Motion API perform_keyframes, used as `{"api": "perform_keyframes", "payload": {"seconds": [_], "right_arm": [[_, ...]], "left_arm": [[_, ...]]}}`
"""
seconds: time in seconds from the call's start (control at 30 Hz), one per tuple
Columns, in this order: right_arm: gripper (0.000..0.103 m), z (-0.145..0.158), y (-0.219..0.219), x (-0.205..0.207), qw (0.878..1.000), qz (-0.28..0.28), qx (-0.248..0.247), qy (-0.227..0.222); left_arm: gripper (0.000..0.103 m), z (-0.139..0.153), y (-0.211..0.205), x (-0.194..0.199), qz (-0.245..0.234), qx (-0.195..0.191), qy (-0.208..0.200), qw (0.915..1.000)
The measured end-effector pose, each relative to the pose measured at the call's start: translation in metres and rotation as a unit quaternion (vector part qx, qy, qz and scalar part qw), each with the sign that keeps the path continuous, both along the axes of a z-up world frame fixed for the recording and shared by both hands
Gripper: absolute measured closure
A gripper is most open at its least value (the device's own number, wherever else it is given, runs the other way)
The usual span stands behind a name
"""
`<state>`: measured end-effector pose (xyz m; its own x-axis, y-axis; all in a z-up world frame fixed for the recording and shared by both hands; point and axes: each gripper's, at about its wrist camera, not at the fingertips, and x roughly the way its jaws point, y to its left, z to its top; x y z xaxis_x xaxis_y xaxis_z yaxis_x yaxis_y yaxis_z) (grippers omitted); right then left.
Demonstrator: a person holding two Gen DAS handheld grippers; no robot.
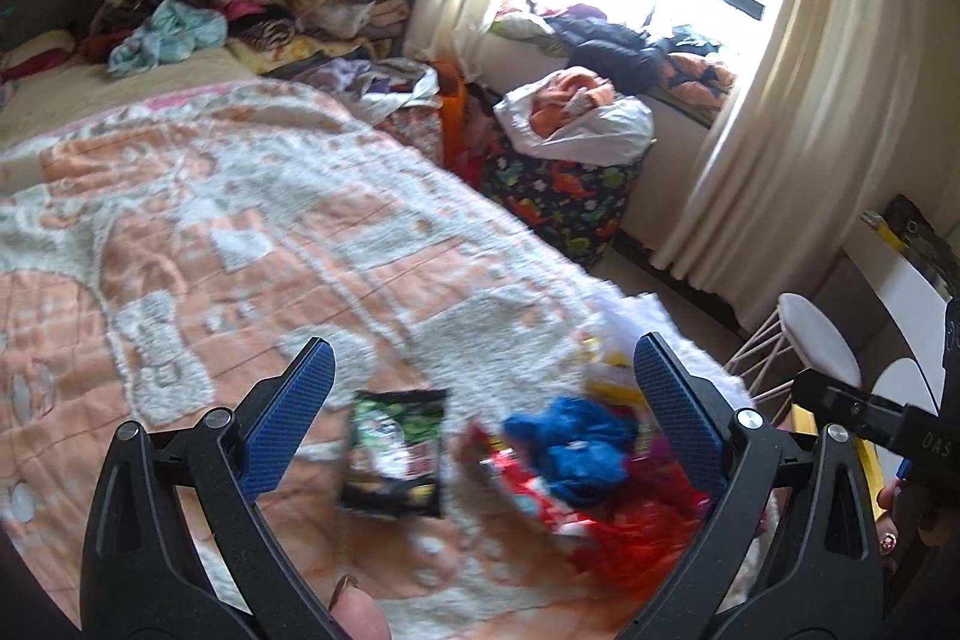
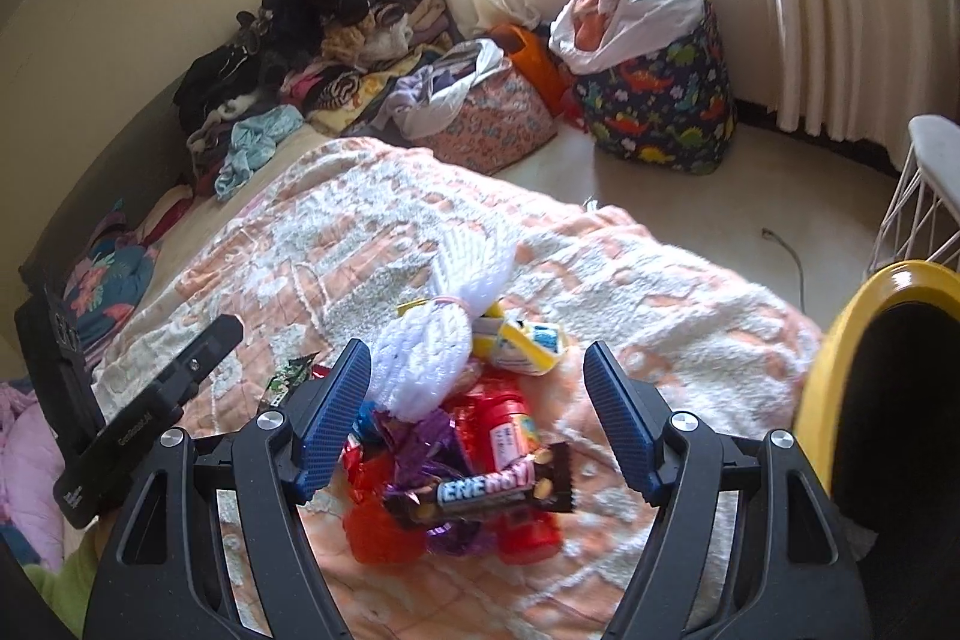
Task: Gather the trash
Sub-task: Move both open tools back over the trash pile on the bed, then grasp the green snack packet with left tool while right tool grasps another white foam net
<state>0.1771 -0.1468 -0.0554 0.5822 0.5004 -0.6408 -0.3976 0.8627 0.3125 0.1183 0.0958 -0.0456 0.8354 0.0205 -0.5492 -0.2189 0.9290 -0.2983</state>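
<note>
Wrapper pile (image 2: 456, 472) lies uncollected on bed (image 2: 660, 292); both hand-held grippers, left (image 1: 480, 400) and right (image 2: 477, 412), gape apart, empty; yellow bin (image 2: 840, 340) near right.

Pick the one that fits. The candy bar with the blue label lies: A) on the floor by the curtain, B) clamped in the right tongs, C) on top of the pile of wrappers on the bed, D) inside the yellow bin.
C: the candy bar rests on the pile of wrappers on the bed, between the open right tongs, untouched.
</note>
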Motion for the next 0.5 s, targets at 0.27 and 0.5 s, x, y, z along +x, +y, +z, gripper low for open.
{"api": "perform_keyframes", "payload": {"seconds": [0.27, 0.5], "right_arm": [[0.042, -0.017, 0.018, 0.016, 0.999, 0.007, 0.006, 0.039], [0.057, -0.031, 0.026, 0.026, 0.997, 0.013, 0.016, 0.069]], "left_arm": [[0.011, -0.028, 0.025, 0.003, 0.017, -0.022, 0.046, 0.9985], [0.027, -0.047, 0.026, 0.010, 0.008, -0.042, 0.078, 0.9961]]}}
